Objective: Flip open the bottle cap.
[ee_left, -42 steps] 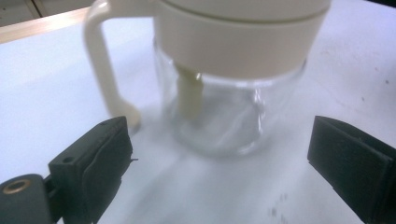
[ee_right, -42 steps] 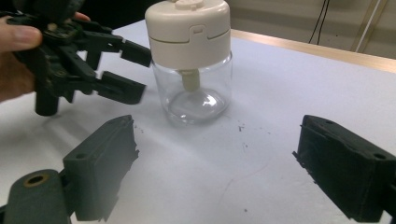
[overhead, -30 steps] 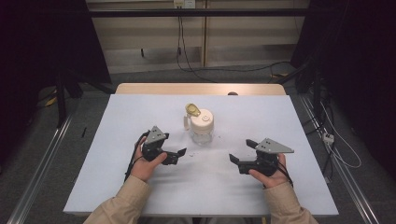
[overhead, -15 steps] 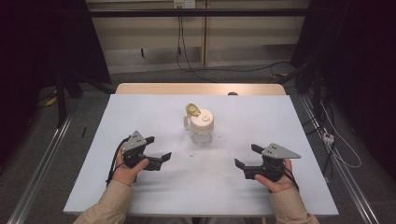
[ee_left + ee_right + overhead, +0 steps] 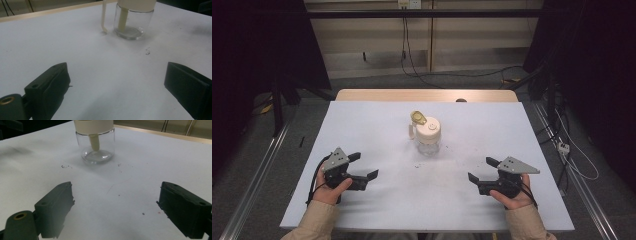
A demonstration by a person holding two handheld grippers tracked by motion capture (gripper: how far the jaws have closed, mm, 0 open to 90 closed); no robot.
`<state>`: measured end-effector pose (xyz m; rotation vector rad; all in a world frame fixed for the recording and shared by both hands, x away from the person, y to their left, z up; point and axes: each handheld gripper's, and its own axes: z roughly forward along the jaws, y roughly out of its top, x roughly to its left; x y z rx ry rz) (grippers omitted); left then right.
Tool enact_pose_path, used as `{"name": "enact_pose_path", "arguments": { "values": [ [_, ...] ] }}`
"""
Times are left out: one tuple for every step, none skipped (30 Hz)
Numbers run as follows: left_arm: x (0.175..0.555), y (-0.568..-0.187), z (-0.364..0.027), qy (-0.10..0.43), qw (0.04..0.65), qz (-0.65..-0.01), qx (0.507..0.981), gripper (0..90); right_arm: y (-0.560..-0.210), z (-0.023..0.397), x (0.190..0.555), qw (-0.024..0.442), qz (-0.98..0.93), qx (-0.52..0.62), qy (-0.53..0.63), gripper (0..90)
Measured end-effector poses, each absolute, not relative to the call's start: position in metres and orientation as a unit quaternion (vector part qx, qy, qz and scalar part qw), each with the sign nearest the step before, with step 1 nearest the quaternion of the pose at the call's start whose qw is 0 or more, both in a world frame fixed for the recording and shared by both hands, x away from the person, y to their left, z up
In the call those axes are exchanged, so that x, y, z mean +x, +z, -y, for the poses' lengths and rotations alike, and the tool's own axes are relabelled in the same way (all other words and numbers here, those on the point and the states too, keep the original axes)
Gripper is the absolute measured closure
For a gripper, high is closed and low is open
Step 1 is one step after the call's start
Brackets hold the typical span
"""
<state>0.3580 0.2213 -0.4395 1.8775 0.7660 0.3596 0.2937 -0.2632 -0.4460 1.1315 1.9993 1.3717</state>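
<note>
Yellow flip cap atop jar, high view.

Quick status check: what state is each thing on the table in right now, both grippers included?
Glass jar: upright mid-table, cream cap on, nearly empty, free of both grippers.
Flip lid: swung open at the cap's far side.
Left gripper: open, holding nothing, near the table's front left.
Right gripper: open, holding nothing, near the front right.
</note>
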Motion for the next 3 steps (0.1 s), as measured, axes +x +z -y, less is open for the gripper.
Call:
{"name": "enact_pose_path", "arguments": {
  "values": [
    [0.3577, -0.4396, -0.2233, 0.148, 0.516, -0.322, 0.78, 5.4, -0.4463, 0.2634, 0.2936, 0.231, -0.728, 0.411, 0.498, 11.5],
    [0.3577, -0.4396, -0.2233, 0.148, 0.516, -0.322, 0.78, 5.4, -0.4463, 0.2634, 0.2936, 0.231, -0.728, 0.411, 0.498, 11.5],
    [0.3574, -0.4394, -0.2252, 0.149, 0.515, -0.322, 0.781, 5.4, -0.4465, 0.2637, 0.2938, 0.232, -0.729, 0.41, 0.496, 11.4]
  ]
}}
